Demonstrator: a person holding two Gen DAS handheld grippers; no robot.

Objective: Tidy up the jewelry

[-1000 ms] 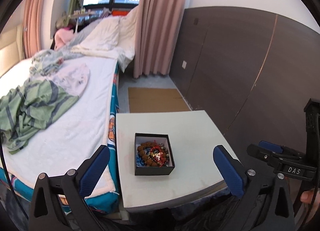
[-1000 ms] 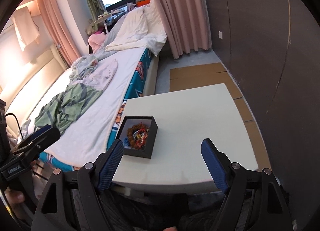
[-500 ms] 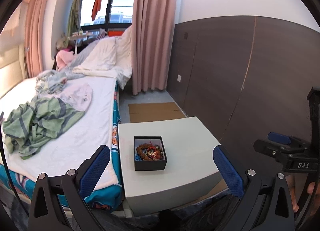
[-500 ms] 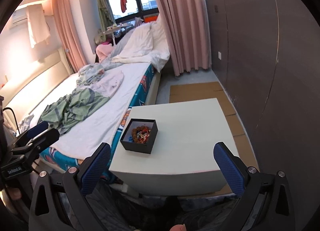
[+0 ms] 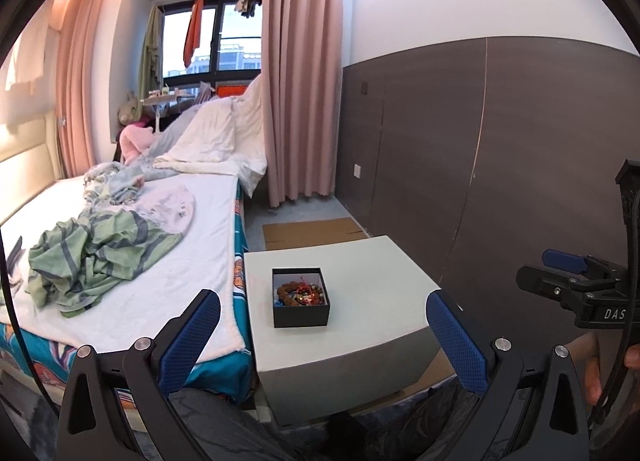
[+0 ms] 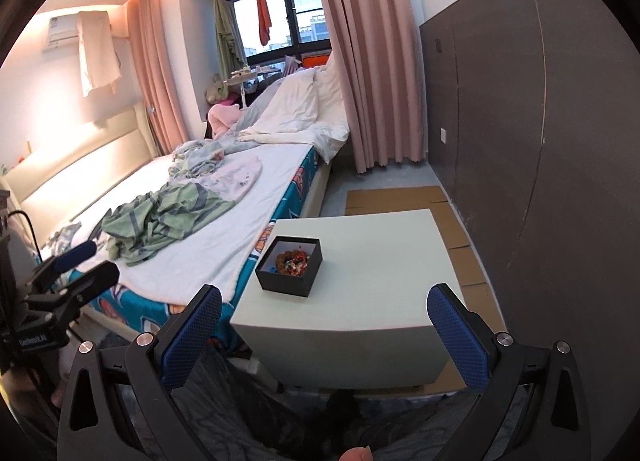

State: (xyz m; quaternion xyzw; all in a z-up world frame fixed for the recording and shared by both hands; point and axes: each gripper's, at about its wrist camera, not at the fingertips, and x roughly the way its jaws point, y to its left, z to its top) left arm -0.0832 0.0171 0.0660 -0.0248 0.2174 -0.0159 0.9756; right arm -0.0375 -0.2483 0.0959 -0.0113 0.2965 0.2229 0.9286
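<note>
A small open black box point(image 5: 301, 297) point(image 6: 289, 267) stands on a low white table point(image 5: 368, 289) point(image 6: 380, 285), near its bed-side edge. Inside lies a heap of jewelry point(image 5: 299, 293) point(image 6: 293, 260): brown bead bracelets with red and coloured pieces. My left gripper point(image 5: 320, 325) is open and empty, held well back from the table, short of its near edge. My right gripper point(image 6: 324, 321) is also wide open and empty, equally far back. The right gripper point(image 5: 580, 281) also shows at the right edge of the left wrist view; the left gripper point(image 6: 76, 273) shows at the left edge of the right wrist view.
A bed point(image 5: 160, 261) with crumpled green striped cloth point(image 5: 92, 253) runs along the table's left side. A dark panelled wall point(image 5: 500, 161) stands on the right. Flat cardboard point(image 5: 312, 231) lies on the floor behind the table. Pink curtains point(image 5: 304, 81) hang by the window.
Both grippers have pulled back and risen from the table, so box and table look smaller and farther. The right gripper's jaws stand wider than a second ago.
</note>
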